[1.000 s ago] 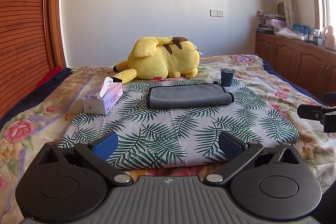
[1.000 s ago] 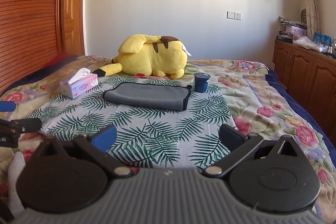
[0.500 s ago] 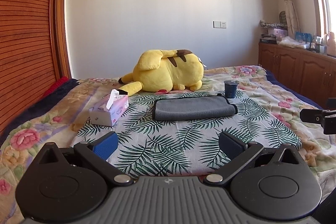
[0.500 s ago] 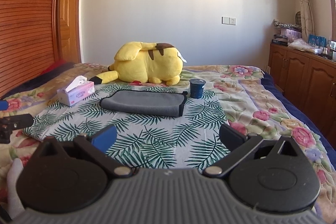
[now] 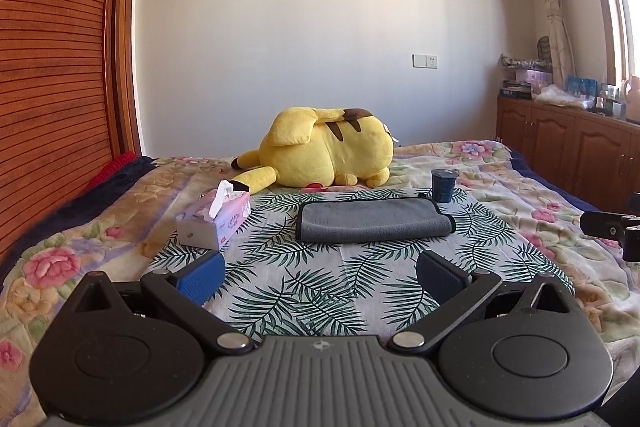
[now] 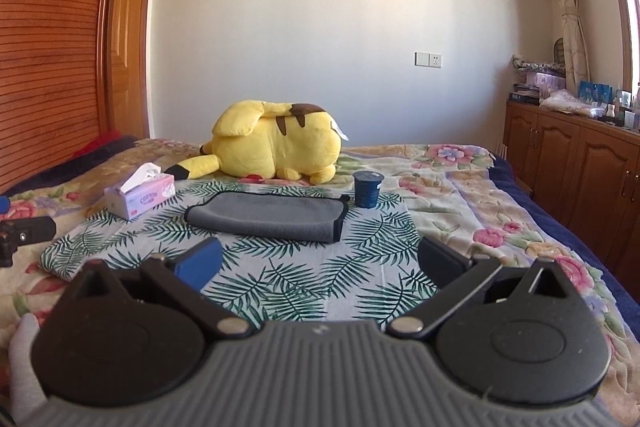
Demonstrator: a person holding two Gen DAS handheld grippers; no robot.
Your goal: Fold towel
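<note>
Evidently, over the last second both wrist views had tilted upward and drawn back, so the grey towel [image 5: 374, 219] sat lower and farther off in each; I judged the fold complete and the rig retreating. The towel lay as a flat folded rectangle on the palm-print sheet [image 5: 320, 279], between the tissue box [image 5: 216, 223] and the dark cup [image 5: 443, 185]. The left gripper [image 5: 320, 273] and right gripper [image 6: 319, 263] each stood wide open, holding and touching nothing.
</note>
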